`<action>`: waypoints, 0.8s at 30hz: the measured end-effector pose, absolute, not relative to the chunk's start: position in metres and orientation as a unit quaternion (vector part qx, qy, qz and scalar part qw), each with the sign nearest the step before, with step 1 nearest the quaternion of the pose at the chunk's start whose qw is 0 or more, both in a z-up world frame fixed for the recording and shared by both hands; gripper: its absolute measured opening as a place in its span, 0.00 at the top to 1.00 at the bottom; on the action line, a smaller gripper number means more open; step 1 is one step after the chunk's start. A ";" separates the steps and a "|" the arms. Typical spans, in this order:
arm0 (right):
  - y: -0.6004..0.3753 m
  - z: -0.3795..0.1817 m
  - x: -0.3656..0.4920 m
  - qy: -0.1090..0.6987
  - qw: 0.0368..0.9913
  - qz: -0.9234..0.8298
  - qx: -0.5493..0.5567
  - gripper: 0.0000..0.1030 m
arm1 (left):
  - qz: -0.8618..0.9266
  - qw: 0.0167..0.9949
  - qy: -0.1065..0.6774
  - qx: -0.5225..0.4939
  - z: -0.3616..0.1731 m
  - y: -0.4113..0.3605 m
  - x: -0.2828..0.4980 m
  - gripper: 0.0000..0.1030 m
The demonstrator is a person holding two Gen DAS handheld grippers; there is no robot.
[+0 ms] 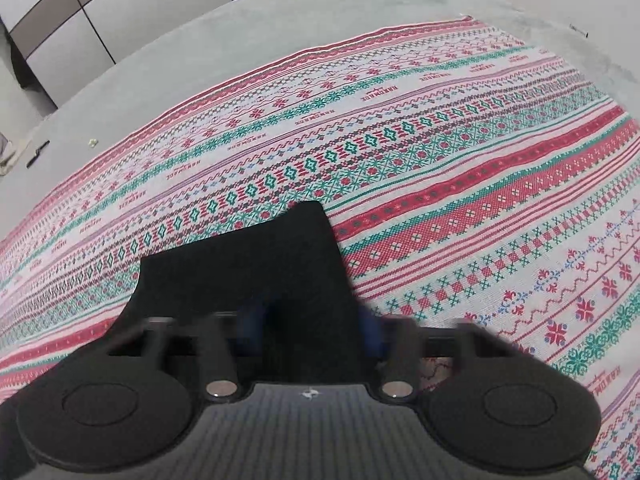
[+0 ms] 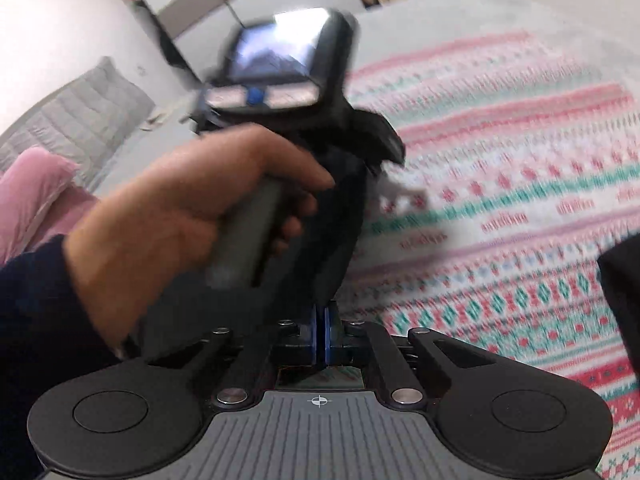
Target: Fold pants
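Observation:
The pants [image 1: 248, 264] are plain black cloth. In the left wrist view a flat fold of them stands up from my left gripper [image 1: 310, 326], filling the gap between its blue pads [image 1: 372, 332], which press on it. In the right wrist view my right gripper [image 2: 322, 338] has its blue pads [image 2: 330, 336] together, pinching a strip of the black pants [image 2: 332, 240] that rises toward the other gripper. A person's hand [image 2: 192, 200] in a dark sleeve grips that gripper's grey handle. More black cloth [image 2: 620, 300] shows at the right edge.
A red, green and white patterned cover [image 1: 440, 160] lies spread over a grey bed [image 1: 240, 28]. A pink pillow [image 2: 36, 192] and a grey quilted pillow [image 2: 80, 112] lie at the left. Wardrobe doors [image 1: 100, 12] stand beyond the bed. The right wrist view is motion-blurred.

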State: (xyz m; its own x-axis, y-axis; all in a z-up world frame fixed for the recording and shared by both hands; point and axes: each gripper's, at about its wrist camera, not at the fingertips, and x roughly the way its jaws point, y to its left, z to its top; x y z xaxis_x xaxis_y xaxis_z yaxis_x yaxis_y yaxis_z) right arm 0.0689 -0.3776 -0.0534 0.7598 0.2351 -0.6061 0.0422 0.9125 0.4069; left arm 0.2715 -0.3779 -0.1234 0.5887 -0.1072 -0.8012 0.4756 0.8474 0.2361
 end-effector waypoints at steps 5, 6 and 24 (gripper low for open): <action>-0.370 -0.044 0.065 0.309 0.929 0.062 0.192 0.96 | -0.186 0.881 0.416 0.131 -0.100 -0.341 0.279 0.74; -0.367 -0.039 0.061 0.293 0.935 0.069 0.186 0.96 | -0.188 0.883 0.415 0.112 -0.093 -0.332 0.281 0.74; -0.239 -0.014 0.060 0.195 0.957 0.204 0.067 0.96 | -0.194 0.901 0.380 -0.075 -0.035 -0.091 0.285 0.75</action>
State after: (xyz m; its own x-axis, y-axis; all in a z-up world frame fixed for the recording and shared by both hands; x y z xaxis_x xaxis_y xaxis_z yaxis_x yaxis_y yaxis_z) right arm 0.0598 -0.2393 -0.0135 0.8407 0.4174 -0.3449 -0.3651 0.9074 0.2081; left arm 0.2851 -0.0908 -0.0347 0.6362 -0.4061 -0.6560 0.2919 0.9138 -0.2825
